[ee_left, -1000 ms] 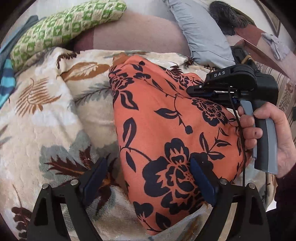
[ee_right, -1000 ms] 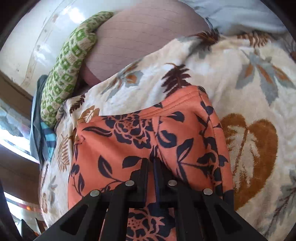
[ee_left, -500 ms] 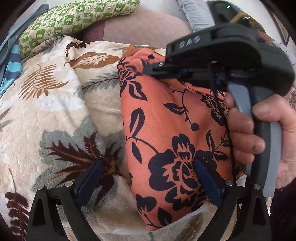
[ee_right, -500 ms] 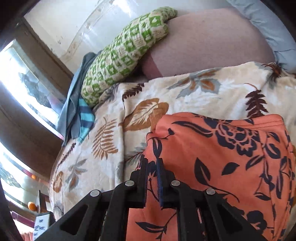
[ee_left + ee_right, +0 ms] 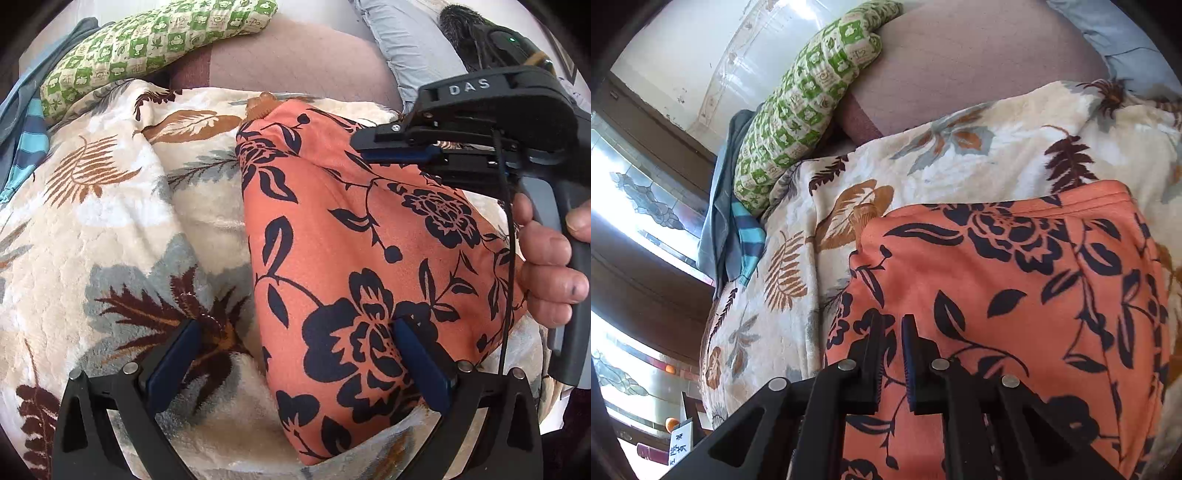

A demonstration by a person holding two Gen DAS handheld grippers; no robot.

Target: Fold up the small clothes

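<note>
Orange floral garment [image 5: 369, 258] lies on the leaf-print blanket [image 5: 110, 229]. Left hand-held gripper [image 5: 295, 354], jaws just widened, straddles its near edge, released. Right hand-held gripper [image 5: 891, 354] is clenched above the cloth, gripping nothing.

Bright daylight, window [image 5: 635, 206] glare, fisheye-warped edges, perhaps soft.

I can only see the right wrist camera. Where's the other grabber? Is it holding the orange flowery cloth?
Observer: No. The left gripper is wide open. Its jaws have just been opening, and the edge of the orange floral garment lies between them, unpinched.
Operator: What's its other finger over?
Observer: That finger is over the leaf-print blanket, off the garment.
Operator: Who's holding my grabber?
Observer: A person's hand grips the handle of the right gripper.
</note>
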